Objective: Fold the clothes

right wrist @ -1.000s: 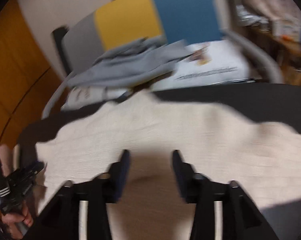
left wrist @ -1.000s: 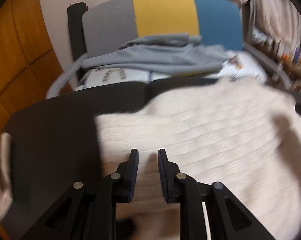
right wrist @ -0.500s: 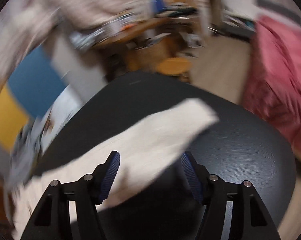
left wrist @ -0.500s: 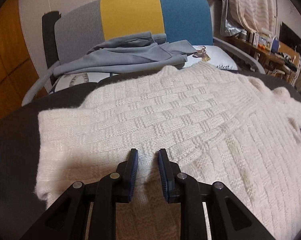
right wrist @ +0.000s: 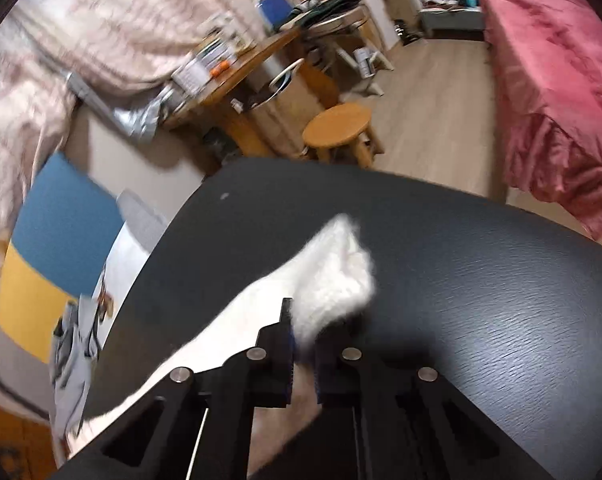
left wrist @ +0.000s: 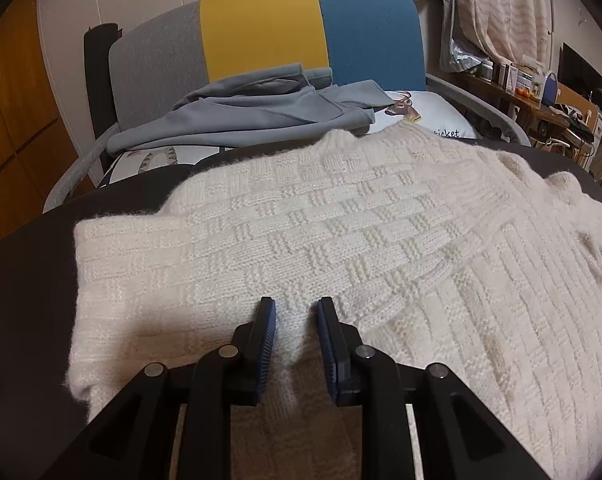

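Observation:
A cream knitted sweater [left wrist: 341, 240] lies spread on the round black table [left wrist: 25, 280]. My left gripper [left wrist: 295, 308] rests on the sweater near its left hem, its jaws narrowly apart with a pinch of knit between the pads. In the right wrist view my right gripper [right wrist: 305, 320] is shut on the sweater's sleeve [right wrist: 333, 276], whose white cuff sticks out past the fingertips over the table [right wrist: 481, 320].
A chair [left wrist: 261, 40] with grey, yellow and blue back stands behind the table, holding a grey garment [left wrist: 261, 116] and a printed cushion [left wrist: 421, 116]. A wooden stool [right wrist: 337, 124], a cluttered desk [right wrist: 241, 76] and a pink-covered bed [right wrist: 561, 80] lie beyond.
My right gripper swung from the sweater body to the sleeve and shut on it. The left gripper settled over the sweater's left part and has stayed still since.

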